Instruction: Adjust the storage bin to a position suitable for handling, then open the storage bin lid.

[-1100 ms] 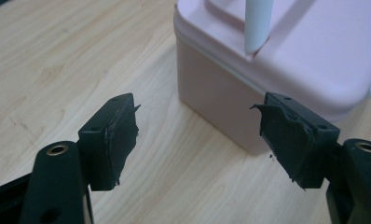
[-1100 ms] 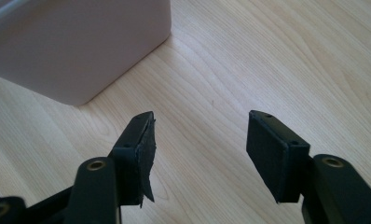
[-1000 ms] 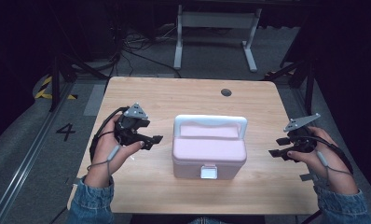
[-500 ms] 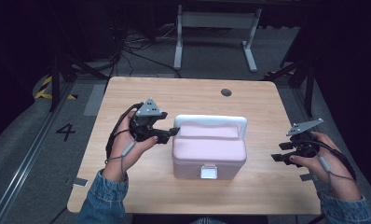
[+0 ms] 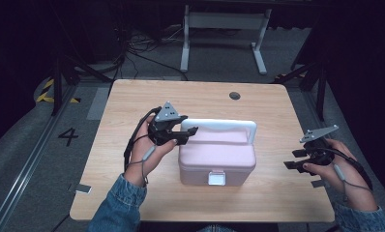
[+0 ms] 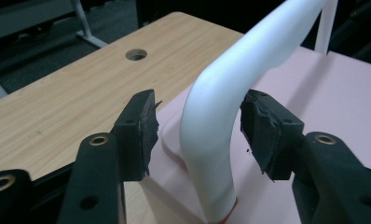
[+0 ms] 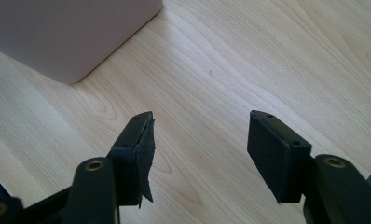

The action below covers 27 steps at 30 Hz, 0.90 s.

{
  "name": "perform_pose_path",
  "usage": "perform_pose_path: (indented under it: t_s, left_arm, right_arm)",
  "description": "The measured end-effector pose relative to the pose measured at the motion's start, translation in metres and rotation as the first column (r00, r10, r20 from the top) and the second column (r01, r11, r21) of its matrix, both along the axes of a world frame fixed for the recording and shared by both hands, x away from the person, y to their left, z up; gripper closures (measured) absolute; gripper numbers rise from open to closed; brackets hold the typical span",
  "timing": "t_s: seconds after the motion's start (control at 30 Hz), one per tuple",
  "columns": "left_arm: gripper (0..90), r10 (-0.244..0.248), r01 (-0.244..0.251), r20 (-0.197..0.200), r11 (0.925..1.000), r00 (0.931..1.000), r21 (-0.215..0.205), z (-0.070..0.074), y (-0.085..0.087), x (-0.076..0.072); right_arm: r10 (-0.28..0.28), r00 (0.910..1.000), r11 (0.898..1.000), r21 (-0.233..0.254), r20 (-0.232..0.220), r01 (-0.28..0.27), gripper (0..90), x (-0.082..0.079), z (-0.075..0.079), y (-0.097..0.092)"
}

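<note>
The left gripper (image 6: 200,135) has its fingers (image 6: 138,135) spread apart on either side of the white handle (image 6: 216,140) of the pink box (image 5: 217,157), right at the handle's bent corner where it drops to the lid. Neither pad touches the plastic; there is a gap on each side, a little wider at the left pad. The handle stands upright above the lid, and the gripper reaches it from the box's left end.

That handle looks like stiff, smooth moulded plastic, probably somewhat slippery against flat pads, and its rounded section may twist in a pinch. The corner is a fair place to grip for steadying; for lifting the box level, the middle of the top bar would likely balance better. The box seems a rigid, light shell, though its contents cannot be judged, and its front latch (image 5: 216,178) appears closed.

The box sits at the middle of the bench (image 5: 132,96). The right gripper (image 7: 200,154) hovers with fingers released and empty, low over bare wood, well apart from the box's right side.
</note>
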<state>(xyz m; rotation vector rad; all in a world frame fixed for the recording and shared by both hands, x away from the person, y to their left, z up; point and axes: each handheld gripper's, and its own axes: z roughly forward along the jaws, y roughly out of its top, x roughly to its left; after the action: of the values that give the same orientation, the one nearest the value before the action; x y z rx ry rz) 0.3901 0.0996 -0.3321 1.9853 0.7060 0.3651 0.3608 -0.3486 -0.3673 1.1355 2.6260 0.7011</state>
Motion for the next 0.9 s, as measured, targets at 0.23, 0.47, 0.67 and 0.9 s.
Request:
perform_pose_path:
  t_s: [0.23,0.47,0.67,0.9]
  left_arm:
    - [62.4,0.016,-0.016,0.034,0.9998,0.9993,-0.012,-0.005,-0.008,-0.002]
    - [70.3,0.017,-0.017,0.069,0.9998,0.9975,-0.01,-0.001,-0.01,-0.006]
    - [70.5,0.008,-0.005,0.053,0.9987,0.9985,-0.051,0.002,-0.008,-0.003]
    - [70.5,0.016,-0.011,0.063,0.9965,0.9979,-0.082,0.007,-0.005,0.001]
  right_arm:
    - [0.012,0.9999,1.0,0.005,-0.001,-0.012,42.2,0.001,-0.002,0.002]
    - [0.006,1.0,1.0,0.005,0.006,-0.007,42.1,0.001,-0.002,0.001]
    - [0.023,0.9994,1.0,0.019,0.028,-0.023,44.1,0.001,0.0,0.004]
    - [0.059,0.9969,0.995,0.076,0.053,-0.063,46.2,-0.001,0.006,0.01]
